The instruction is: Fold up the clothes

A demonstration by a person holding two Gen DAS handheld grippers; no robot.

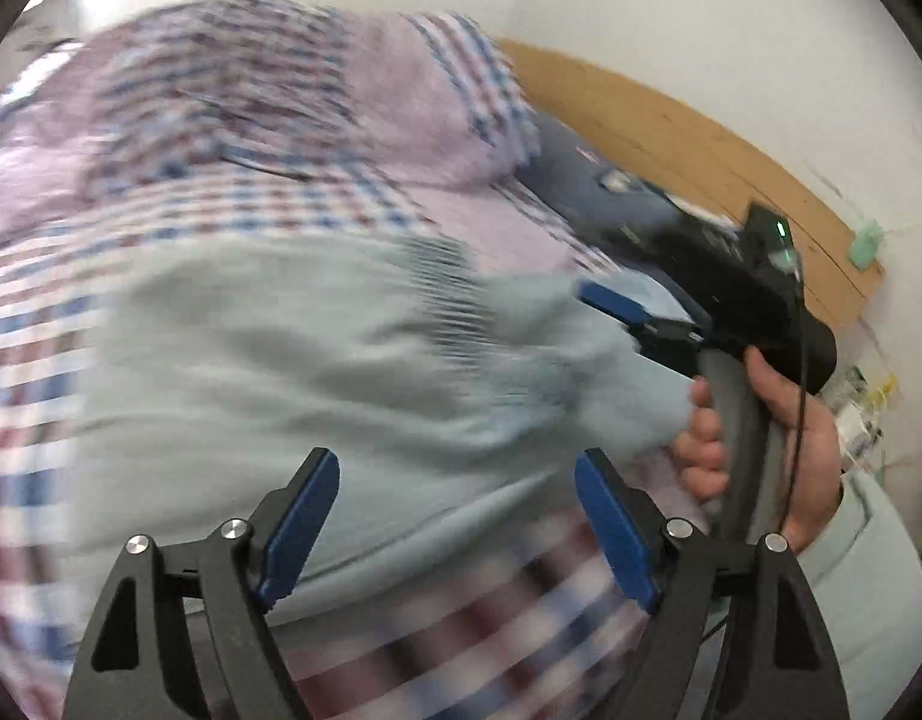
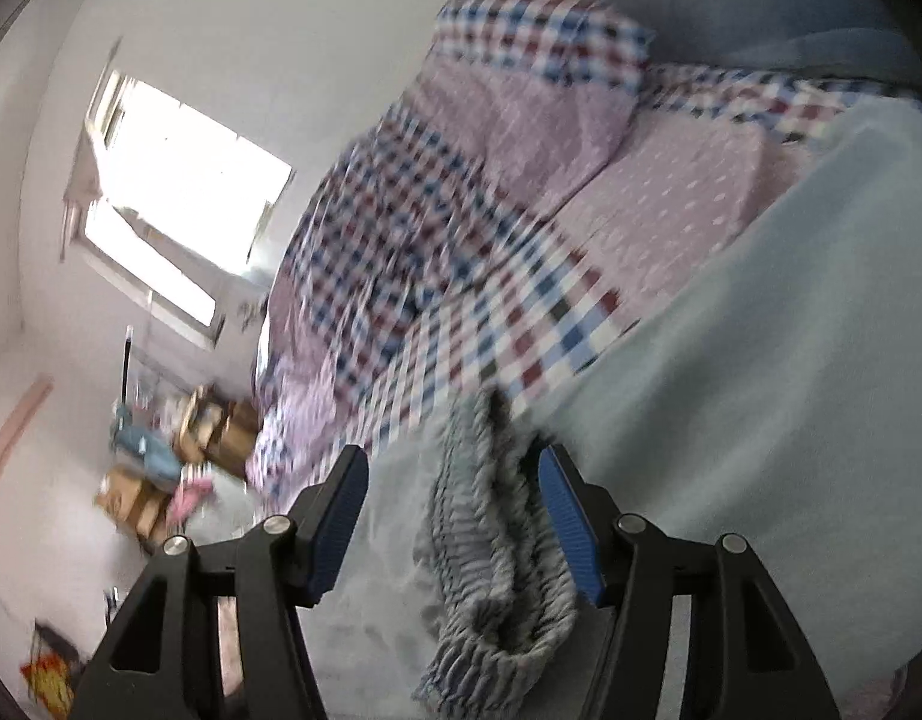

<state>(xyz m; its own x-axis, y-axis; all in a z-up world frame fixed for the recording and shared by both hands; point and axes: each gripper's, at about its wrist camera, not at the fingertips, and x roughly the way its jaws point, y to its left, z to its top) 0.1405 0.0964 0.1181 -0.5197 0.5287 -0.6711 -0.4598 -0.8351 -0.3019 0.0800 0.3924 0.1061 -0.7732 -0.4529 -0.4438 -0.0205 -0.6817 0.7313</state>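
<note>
Left wrist view: left gripper (image 1: 455,516) gapes over the pale garment (image 1: 281,360); right gripper (image 2: 452,516) fingers stand apart around its ribbed hem (image 2: 490,552).

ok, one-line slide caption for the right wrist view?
Right gripper open around the ribbed cuff of a pale green garment lying on a checked bedspread.

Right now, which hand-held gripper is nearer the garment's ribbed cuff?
Right. The right hand-held gripper has the ribbed cuff between its open fingers; the left hand-held gripper hovers open over the garment's plain body.
</note>
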